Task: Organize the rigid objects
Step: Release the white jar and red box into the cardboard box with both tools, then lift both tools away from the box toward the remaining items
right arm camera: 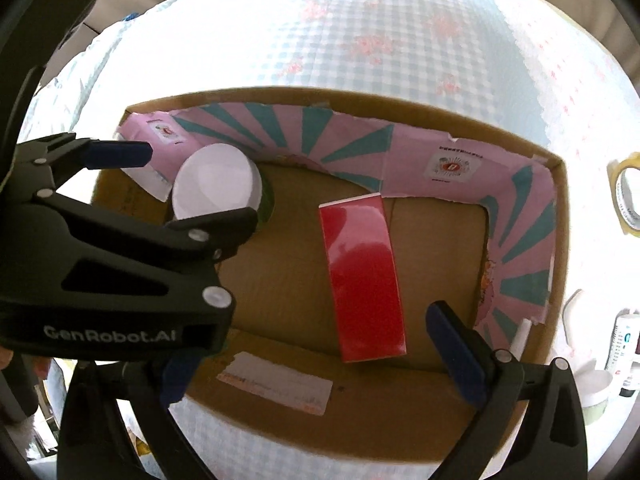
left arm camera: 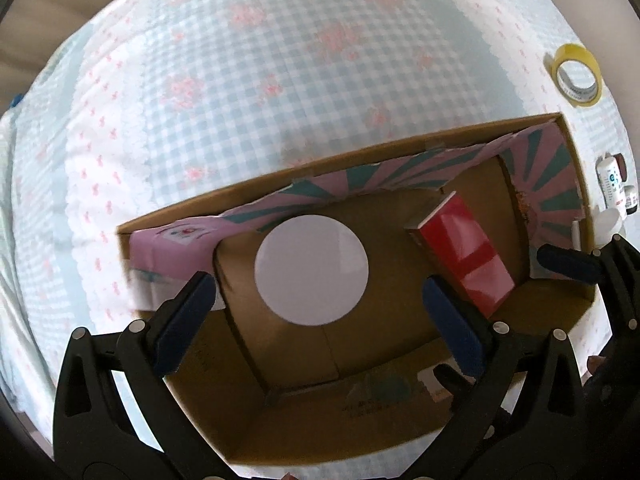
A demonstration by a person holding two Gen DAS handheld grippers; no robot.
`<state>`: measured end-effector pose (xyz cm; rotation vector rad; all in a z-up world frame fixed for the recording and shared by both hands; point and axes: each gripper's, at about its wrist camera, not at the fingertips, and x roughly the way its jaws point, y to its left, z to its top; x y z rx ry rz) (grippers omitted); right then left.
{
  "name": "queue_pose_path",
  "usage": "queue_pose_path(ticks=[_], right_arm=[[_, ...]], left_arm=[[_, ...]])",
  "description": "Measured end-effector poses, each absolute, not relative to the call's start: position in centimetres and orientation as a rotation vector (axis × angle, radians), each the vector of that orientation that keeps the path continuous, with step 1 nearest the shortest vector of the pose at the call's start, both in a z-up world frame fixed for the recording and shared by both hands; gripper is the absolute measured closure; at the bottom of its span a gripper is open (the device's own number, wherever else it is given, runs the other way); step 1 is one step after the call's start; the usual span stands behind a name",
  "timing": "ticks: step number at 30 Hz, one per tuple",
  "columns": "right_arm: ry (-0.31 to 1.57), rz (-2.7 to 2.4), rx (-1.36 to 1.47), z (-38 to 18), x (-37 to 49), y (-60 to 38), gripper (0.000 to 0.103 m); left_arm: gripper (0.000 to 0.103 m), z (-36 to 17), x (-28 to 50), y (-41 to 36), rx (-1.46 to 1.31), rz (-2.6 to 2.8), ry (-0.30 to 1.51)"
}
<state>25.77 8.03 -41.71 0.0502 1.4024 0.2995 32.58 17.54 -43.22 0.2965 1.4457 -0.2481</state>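
An open cardboard box (left arm camera: 400,148) (right arm camera: 560,240) with a pink and teal lining stands on the checked cloth. Inside it are a round container with a white lid (left arm camera: 312,270) (right arm camera: 216,184) and a flat red box (left arm camera: 466,252) (right arm camera: 364,280). My left gripper (left arm camera: 320,300) is open above the white-lidded container, one finger on each side and clear of it; it also shows in the right wrist view (right arm camera: 198,178). My right gripper (right arm camera: 316,352) is open and empty over the near part of the box, and its finger (left arm camera: 568,262) shows in the left wrist view.
A roll of yellow tape (left arm camera: 576,76) (right arm camera: 626,196) lies on the cloth beyond the box's right side. Small bottles and white containers (left arm camera: 612,184) (right arm camera: 624,344) stand to the right of the box. The checked cloth (left arm camera: 280,80) stretches behind.
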Motion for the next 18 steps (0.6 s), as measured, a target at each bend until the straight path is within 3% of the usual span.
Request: queue_pose_path(ticks=[7,18], right_arm=[[1.354,0.301,0.008,-37.0,24.0,8.6,0.000],[1.251,0.269,-0.033,-26.2,18.8,8.1,0.000]], left_arm=[[0.000,-38.2,31.3,18.6,0.274,-0.229,1.374],[0.000,-24.4,24.3,21.4,0.132,-0.174,1.199]])
